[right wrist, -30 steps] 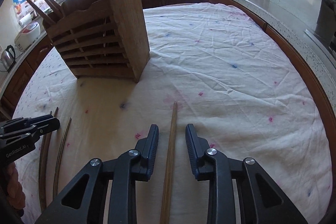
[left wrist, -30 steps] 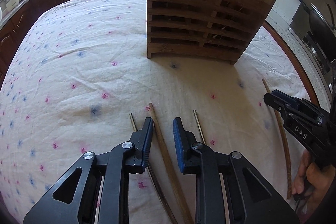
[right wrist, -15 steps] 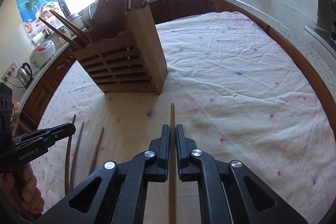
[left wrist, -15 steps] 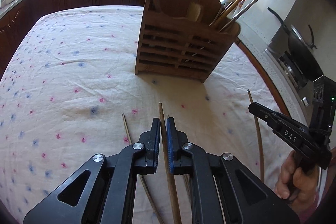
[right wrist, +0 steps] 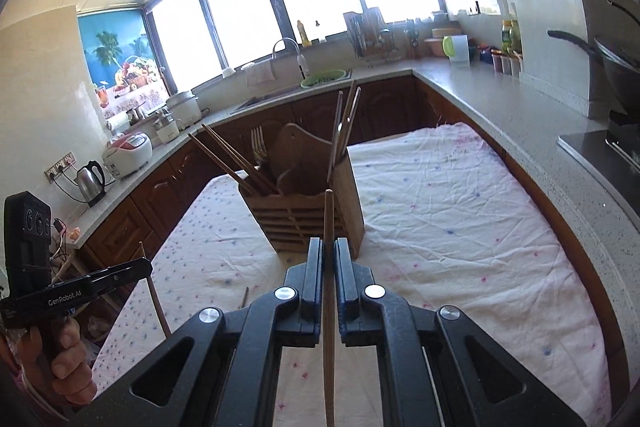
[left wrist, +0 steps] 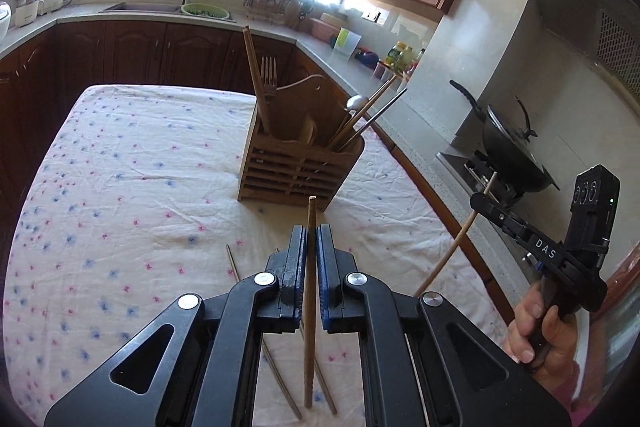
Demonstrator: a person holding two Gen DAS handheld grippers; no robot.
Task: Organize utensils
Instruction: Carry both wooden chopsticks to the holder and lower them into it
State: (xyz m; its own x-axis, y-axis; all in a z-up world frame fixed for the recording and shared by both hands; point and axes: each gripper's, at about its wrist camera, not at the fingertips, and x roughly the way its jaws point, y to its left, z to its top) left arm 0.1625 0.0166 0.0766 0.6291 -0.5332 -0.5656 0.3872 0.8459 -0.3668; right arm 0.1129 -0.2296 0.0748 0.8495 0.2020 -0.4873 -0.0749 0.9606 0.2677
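My left gripper (left wrist: 311,233) is shut on a wooden chopstick (left wrist: 309,307) and holds it lifted above the tablecloth. My right gripper (right wrist: 328,247) is shut on another wooden chopstick (right wrist: 328,315), also lifted; it shows in the left wrist view (left wrist: 486,201) with its chopstick (left wrist: 452,251) slanting down. The wooden utensil holder (left wrist: 298,169) stands ahead on the table, holding forks, a spoon and chopsticks; it also shows in the right wrist view (right wrist: 308,219). Two thin chopsticks (left wrist: 276,379) lie on the cloth under my left gripper.
The table has a white floral cloth (left wrist: 120,207). A kitchen counter (right wrist: 500,107) wraps around it, with a sink, kettle (right wrist: 90,181) and rice cookers. A black wok (left wrist: 512,151) sits on the stove to the right.
Both grippers have risen from the table with their chopsticks clamped. Both views now sit higher and tilt up toward the holder and the counter.
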